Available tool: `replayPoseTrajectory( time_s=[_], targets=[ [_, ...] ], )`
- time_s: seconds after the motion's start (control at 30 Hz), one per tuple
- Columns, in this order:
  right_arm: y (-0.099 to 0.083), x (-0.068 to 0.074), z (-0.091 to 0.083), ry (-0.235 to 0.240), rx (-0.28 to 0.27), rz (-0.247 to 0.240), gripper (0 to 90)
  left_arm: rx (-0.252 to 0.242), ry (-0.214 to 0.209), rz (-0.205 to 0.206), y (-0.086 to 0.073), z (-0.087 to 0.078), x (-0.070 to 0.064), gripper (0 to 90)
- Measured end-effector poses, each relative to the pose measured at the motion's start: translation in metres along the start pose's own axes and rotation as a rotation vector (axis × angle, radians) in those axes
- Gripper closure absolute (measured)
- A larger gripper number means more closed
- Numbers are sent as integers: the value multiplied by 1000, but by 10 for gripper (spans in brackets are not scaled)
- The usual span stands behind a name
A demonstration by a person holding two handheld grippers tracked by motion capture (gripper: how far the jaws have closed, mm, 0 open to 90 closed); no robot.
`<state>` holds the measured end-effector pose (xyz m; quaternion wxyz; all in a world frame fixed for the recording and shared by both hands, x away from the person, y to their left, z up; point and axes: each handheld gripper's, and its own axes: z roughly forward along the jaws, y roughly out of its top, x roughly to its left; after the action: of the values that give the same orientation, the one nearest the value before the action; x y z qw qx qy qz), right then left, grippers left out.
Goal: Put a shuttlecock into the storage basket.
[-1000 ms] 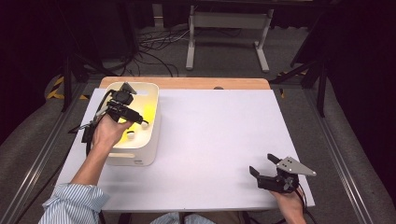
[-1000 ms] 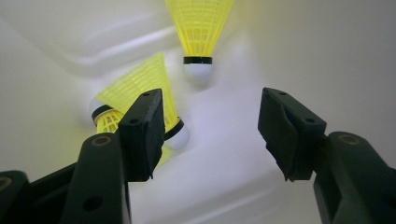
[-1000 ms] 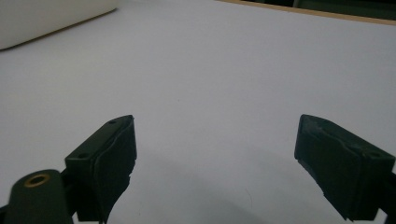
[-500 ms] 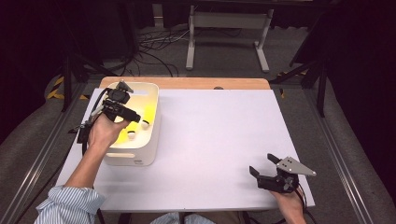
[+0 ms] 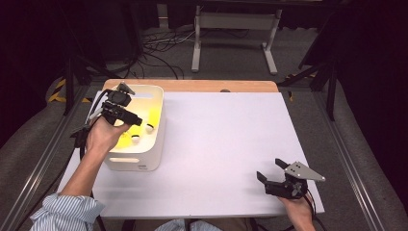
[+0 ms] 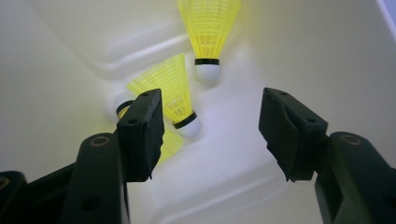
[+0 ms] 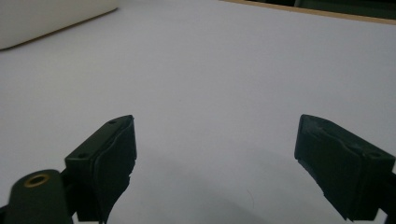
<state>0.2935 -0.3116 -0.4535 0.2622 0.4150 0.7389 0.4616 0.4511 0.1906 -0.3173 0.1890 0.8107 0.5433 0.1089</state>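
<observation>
Left tongs [image 6: 210, 135] gaping wide, holding nothing, hovering over shuttlecocks [image 6: 180, 100] inside white bin [image 5: 154, 144]; closing off-centre risking crushing skirt. Right tongs [image 7: 215, 163] idling open, empty.

The left gripper [image 5: 137, 120] hangs over the white bin [image 5: 144, 159] at the table's left side, jaws apart above what look like yellow shuttlecocks [image 5: 151, 118] inside. The right gripper [image 5: 270, 169] sits low at the near right of the white table [image 5: 226, 144], jaws spread, holding nothing, well apart from the bin.
</observation>
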Motion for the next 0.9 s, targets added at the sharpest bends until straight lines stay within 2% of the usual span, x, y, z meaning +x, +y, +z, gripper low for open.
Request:
replayPoseTrajectory(
  time_s=[0.9],
  targets=[
    [0,0,1,2,3,-2,134,-8,22,-14,-10,-16,15,418]
  ],
)
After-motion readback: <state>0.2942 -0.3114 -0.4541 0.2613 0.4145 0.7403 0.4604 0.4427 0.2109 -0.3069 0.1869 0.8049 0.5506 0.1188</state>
